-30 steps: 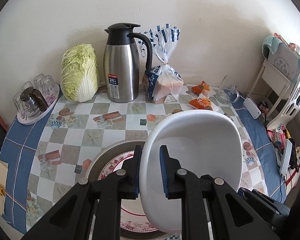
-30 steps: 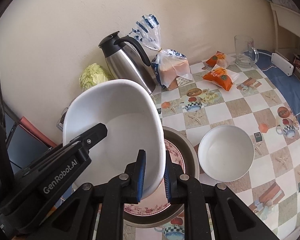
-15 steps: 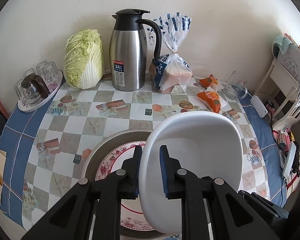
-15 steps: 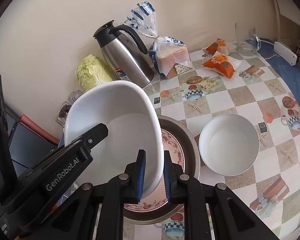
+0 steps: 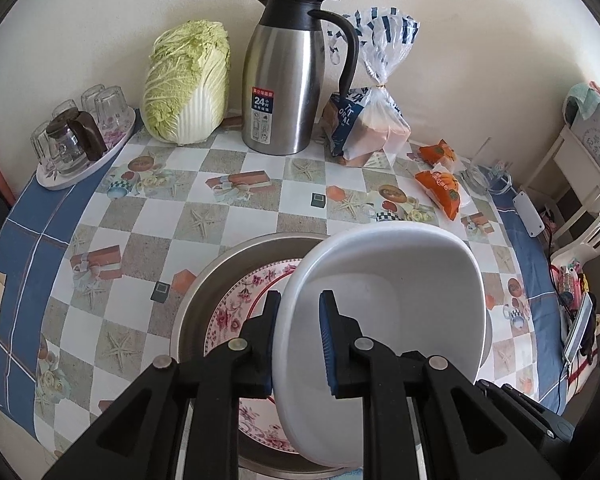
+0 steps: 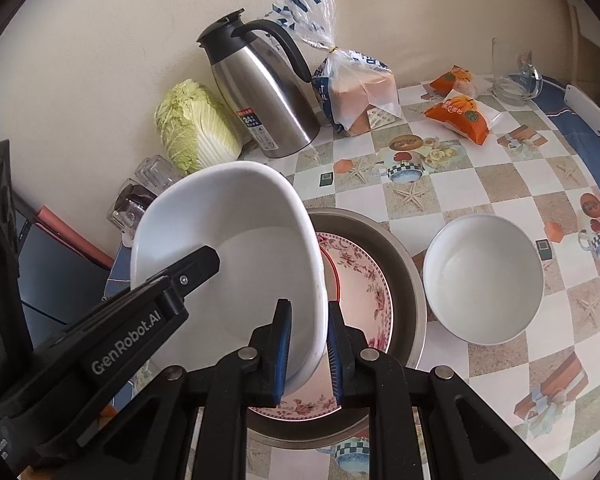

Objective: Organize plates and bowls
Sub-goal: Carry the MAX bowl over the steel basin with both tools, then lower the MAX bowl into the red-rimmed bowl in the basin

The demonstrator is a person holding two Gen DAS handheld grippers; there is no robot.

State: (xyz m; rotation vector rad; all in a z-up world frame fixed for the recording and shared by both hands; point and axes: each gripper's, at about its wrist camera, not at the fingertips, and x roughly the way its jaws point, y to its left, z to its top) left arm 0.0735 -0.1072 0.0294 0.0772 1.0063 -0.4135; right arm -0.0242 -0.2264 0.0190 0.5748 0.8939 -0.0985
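Both grippers hold one large white bowl (image 5: 396,304) (image 6: 240,248) by opposite sides of its rim. My left gripper (image 5: 298,336) is shut on its left rim, and my right gripper (image 6: 307,344) is shut on its right rim. The bowl hangs tilted just above a floral plate (image 5: 236,312) (image 6: 360,280), which lies inside a metal pan (image 5: 208,280) (image 6: 404,264). A smaller white bowl (image 6: 484,280) stands on the table to the right of the pan. The left gripper's black finger (image 6: 188,268) reaches into the large bowl in the right wrist view.
Along the wall stand a napa cabbage (image 5: 188,80), a steel thermos jug (image 5: 288,76), a bagged loaf (image 5: 372,128), orange snack packs (image 5: 440,184) and a glass mug (image 6: 516,72). A tray of glasses (image 5: 76,136) sits far left. The checked tablecloth (image 5: 140,248) covers the table.
Both grippers have lowered with the large white bowl, bringing it closer over the floral plate and pan. Both grips are unchanged.
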